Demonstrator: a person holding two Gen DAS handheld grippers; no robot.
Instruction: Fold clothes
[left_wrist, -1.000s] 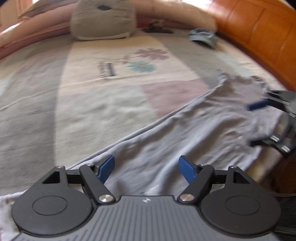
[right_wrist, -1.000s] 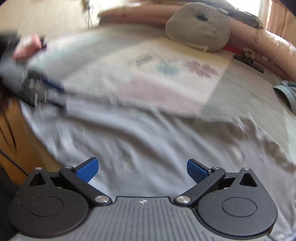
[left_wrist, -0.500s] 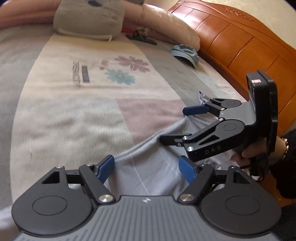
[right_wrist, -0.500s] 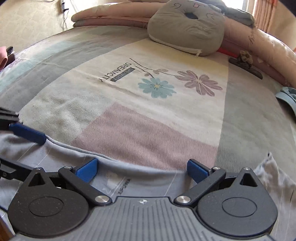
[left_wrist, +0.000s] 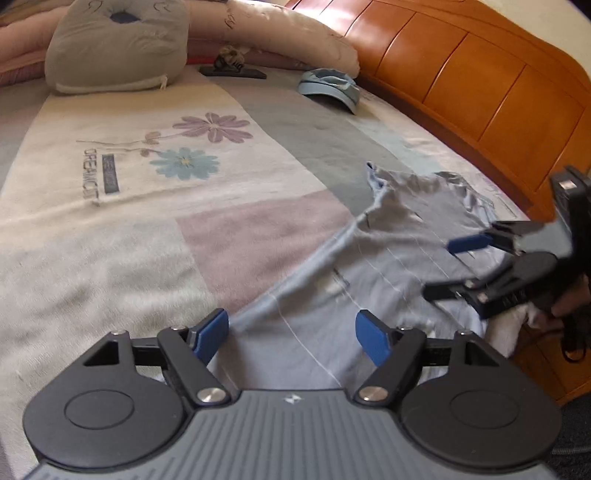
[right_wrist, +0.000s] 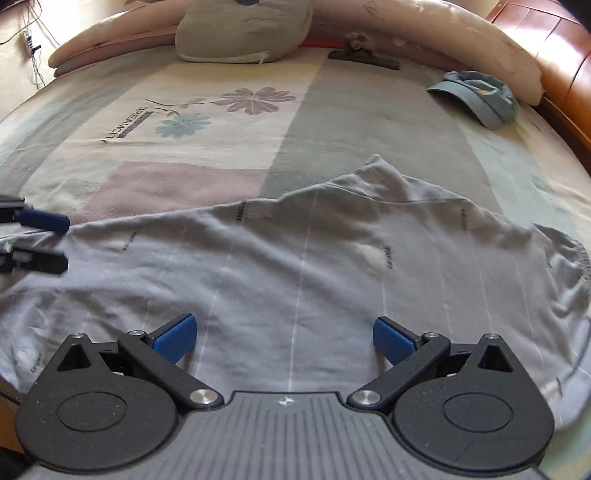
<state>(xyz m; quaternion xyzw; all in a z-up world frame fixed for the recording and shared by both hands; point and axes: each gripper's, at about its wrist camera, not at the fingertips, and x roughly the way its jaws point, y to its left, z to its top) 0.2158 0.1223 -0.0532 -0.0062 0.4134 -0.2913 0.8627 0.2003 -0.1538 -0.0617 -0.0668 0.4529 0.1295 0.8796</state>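
Lying flat across the bed (right_wrist: 369, 122) now, the grey shirt (right_wrist: 295, 266) shows more fully than before; left hand-held gripper (left_wrist: 291, 334) and right hand-held gripper (right_wrist: 282, 338) hover apart, empty, so folding can begin.

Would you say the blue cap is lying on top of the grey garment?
No, the blue cap lies on the bedspread near the pillows, well apart from the grey garment.

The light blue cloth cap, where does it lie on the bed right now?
The light blue cloth cap lies far back on the right of the bed, beside the long pink pillow and near the orange wooden headboard, beyond the grey striped shirt.
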